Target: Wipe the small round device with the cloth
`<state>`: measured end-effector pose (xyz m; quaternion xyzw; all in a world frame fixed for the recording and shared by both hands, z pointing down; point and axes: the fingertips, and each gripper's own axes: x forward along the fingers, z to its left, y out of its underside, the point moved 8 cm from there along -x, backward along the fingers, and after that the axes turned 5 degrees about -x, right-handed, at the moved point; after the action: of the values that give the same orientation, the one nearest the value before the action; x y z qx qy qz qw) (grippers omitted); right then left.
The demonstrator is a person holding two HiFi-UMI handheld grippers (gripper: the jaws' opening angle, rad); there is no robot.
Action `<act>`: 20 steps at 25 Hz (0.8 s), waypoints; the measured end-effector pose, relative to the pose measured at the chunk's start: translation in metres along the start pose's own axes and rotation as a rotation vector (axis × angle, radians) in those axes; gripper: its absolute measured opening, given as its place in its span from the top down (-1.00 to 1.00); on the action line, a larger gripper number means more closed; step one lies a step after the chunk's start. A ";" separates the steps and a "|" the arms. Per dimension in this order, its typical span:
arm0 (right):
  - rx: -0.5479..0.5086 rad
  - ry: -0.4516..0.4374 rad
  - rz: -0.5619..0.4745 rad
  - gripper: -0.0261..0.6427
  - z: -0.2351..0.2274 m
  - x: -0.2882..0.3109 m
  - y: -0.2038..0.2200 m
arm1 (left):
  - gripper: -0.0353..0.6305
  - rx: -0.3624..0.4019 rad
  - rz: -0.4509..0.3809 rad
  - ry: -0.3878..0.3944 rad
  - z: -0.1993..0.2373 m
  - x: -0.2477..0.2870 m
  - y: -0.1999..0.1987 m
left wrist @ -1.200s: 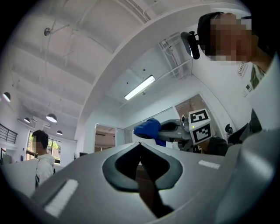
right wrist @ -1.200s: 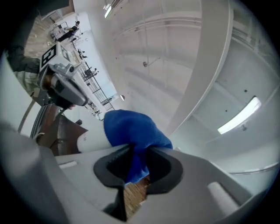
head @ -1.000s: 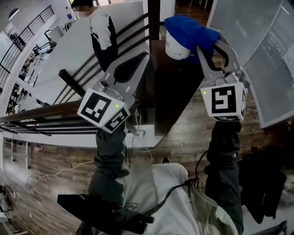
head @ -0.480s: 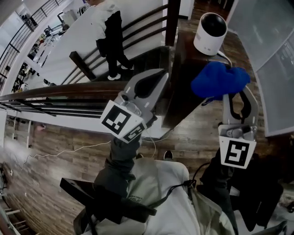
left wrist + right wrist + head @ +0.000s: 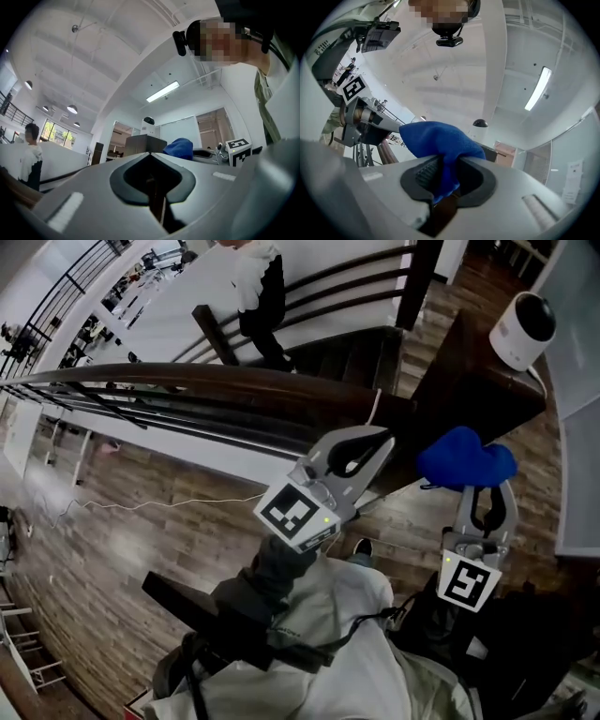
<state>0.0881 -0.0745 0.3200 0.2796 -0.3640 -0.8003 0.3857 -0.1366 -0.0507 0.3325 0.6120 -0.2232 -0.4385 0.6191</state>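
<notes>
The small round device (image 5: 522, 329), white with a black top, stands on a dark wooden cabinet (image 5: 469, 371) at the far right. My right gripper (image 5: 480, 482) is shut on the blue cloth (image 5: 466, 457), held well short of the device and apart from it. In the right gripper view the cloth (image 5: 436, 140) bunches out of the shut jaws, and the device's dark dome (image 5: 480, 123) shows behind it. My left gripper (image 5: 378, 439) is shut and holds nothing. The left gripper view shows the device (image 5: 148, 121) far off, with the cloth (image 5: 179, 147) below it.
A dark wooden handrail (image 5: 187, 381) curves across in front of me. Beyond it a person (image 5: 258, 287) stands on the stairs. A thin cable (image 5: 141, 507) lies on the wood floor. A pale panel (image 5: 581, 427) stands at the right edge.
The cloth has come off the device. Both grippers have drawn back from it towards me, and the device now sits farther off at the upper right.
</notes>
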 end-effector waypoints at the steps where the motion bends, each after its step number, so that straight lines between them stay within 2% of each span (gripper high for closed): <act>1: -0.002 0.001 -0.006 0.69 0.003 0.002 -0.002 | 0.89 -0.001 0.002 -0.001 0.003 -0.003 0.000; 5: 0.017 0.006 -0.032 0.69 0.017 0.012 -0.003 | 0.89 0.010 0.015 0.010 0.014 -0.007 0.006; 9: 0.011 0.002 -0.013 0.69 0.019 0.012 0.006 | 0.89 0.007 0.016 0.022 0.014 0.004 0.014; 15: -0.020 0.018 -0.002 0.69 0.012 0.003 -0.016 | 0.89 0.003 0.002 0.060 0.005 0.008 -0.004; 20: -0.022 0.022 0.006 0.69 0.005 -0.001 -0.019 | 0.89 -0.005 0.008 0.063 0.001 0.010 -0.007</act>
<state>0.0767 -0.0638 0.3081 0.2829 -0.3517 -0.8001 0.3952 -0.1335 -0.0585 0.3234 0.6231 -0.2048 -0.4172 0.6291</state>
